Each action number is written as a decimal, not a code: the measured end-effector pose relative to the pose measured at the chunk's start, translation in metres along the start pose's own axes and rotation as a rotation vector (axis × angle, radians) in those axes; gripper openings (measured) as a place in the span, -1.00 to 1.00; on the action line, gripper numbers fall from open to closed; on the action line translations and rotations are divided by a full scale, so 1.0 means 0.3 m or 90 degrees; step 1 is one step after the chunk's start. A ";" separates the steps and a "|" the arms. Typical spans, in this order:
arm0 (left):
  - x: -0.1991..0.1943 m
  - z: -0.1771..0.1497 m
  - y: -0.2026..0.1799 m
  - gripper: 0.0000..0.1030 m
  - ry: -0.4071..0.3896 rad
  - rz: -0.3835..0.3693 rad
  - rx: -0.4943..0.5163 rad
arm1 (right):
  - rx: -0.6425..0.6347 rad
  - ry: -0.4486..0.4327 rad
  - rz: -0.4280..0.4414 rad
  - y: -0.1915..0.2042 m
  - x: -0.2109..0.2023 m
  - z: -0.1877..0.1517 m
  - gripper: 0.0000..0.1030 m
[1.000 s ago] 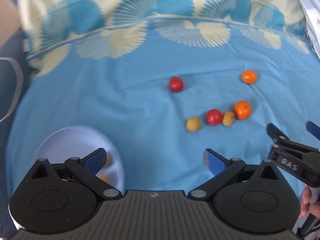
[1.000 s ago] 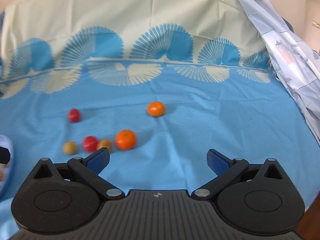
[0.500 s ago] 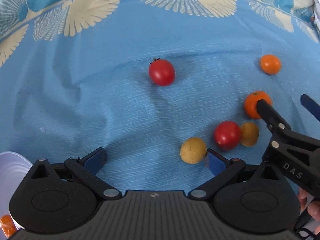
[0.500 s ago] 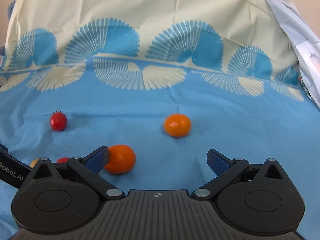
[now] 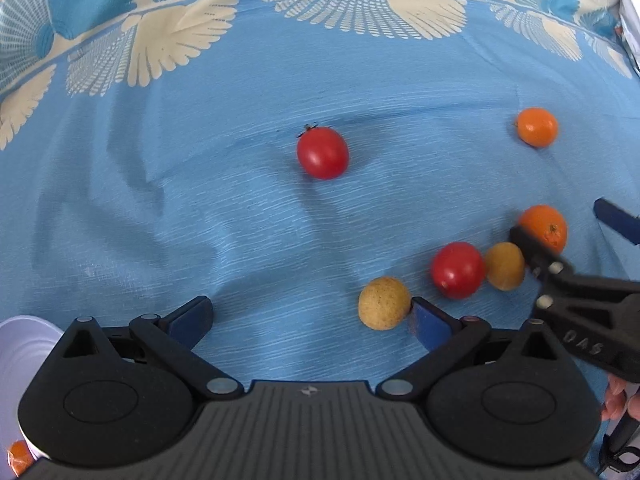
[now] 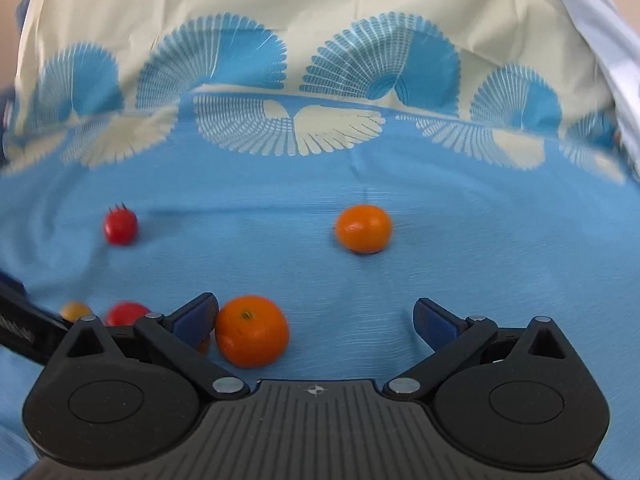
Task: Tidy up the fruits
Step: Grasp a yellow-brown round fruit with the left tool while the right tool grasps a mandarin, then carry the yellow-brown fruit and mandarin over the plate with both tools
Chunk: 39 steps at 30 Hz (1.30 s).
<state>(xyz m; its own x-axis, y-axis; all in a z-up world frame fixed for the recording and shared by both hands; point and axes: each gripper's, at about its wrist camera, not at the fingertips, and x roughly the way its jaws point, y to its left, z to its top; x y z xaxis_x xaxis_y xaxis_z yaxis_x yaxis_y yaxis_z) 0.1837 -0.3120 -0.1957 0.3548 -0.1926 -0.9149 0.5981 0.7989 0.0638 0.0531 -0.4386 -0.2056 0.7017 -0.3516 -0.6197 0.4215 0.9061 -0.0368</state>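
Several small fruits lie on a blue cloth. In the left wrist view my left gripper [image 5: 310, 316] is open, with a tan round fruit [image 5: 384, 303] just inside its right finger. A red tomato [image 5: 457, 269], a yellow-orange fruit [image 5: 504, 266] and an orange [image 5: 546, 226] lie to the right. Another tomato [image 5: 322, 153] lies further ahead and a second orange [image 5: 536, 127] at far right. My right gripper [image 6: 316, 316] is open, with the near orange [image 6: 252, 331] between its fingers, by the left one. It also shows in the left wrist view [image 5: 572, 224].
A white bowl [image 5: 20, 344] with an orange fruit in it sits at the lower left of the left wrist view. The cloth [image 6: 460, 240] rises into a cream and blue fan-patterned back. A pale fabric [image 6: 600, 40] hangs at the right.
Both grippers moved forward and down toward the fruit cluster. The tan fruit now sits by my left gripper's right finger, and the near orange has come between my right gripper's fingers.
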 end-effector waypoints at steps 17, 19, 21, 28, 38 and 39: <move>-0.167 -0.022 -0.054 -0.46 -0.062 -0.051 0.004 | -0.015 -0.044 -0.050 -0.007 -0.041 -0.001 -0.26; -0.228 -0.043 -0.039 -0.46 -0.065 -0.042 -0.008 | 0.013 -0.051 -0.090 -0.040 -0.064 0.005 -0.26; -0.304 -0.073 -0.021 -0.46 -0.070 -0.029 -0.017 | 0.043 -0.057 -0.103 -0.070 -0.109 0.018 -0.26; -0.581 -0.241 0.108 -0.46 -0.077 -0.015 -0.068 | 0.040 -0.097 -0.026 -0.007 -0.426 0.040 -0.26; -0.870 -0.545 0.317 -0.46 -0.093 0.024 -0.155 | -0.007 -0.068 0.180 0.269 -0.869 0.014 -0.26; -0.893 -0.576 0.334 -0.46 -0.096 0.025 -0.163 | -0.010 -0.063 0.199 0.299 -0.900 0.010 -0.26</move>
<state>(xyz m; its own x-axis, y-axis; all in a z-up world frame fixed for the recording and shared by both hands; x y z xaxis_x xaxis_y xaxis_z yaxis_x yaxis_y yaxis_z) 0.0246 -0.0819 -0.0131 0.4879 -0.2262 -0.8430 0.3877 0.9215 -0.0229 -0.0968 -0.2632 -0.0391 0.8483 -0.0754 -0.5241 0.1675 0.9772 0.1306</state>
